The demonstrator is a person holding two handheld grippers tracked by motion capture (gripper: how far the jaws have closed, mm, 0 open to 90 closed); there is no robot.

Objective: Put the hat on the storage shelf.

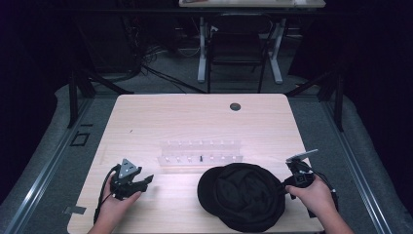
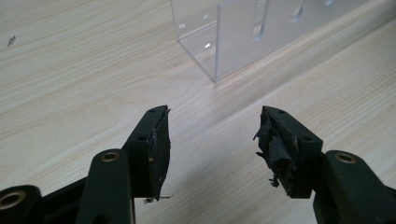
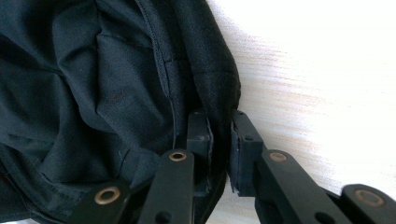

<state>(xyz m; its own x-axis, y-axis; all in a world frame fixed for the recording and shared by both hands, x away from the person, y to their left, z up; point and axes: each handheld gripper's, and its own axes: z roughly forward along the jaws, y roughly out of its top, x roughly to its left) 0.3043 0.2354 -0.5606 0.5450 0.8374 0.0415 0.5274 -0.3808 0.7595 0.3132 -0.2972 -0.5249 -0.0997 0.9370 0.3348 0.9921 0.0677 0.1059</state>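
A black cap (image 1: 242,195) lies crown up at the front of the pale wooden table (image 1: 195,122), right of middle. My right gripper (image 1: 287,187) comes in from the cap's right side. In the right gripper view its jaws (image 3: 220,133) are pinched on the cap's (image 3: 93,84) rim, with a fold of fabric squeezed between the pads. My left gripper (image 1: 146,181) rests low over the front left of the table, apart from the cap. In the left gripper view it (image 2: 212,140) stands open with nothing between its worn pads, only bare wood.
A clear acrylic rack (image 1: 199,153) with small slots stands just behind the cap, and its corner (image 2: 243,37) is close ahead of the left gripper. A dark cable hole (image 1: 235,106) sits near the table's far edge. A chair (image 1: 237,48) stands beyond the table.
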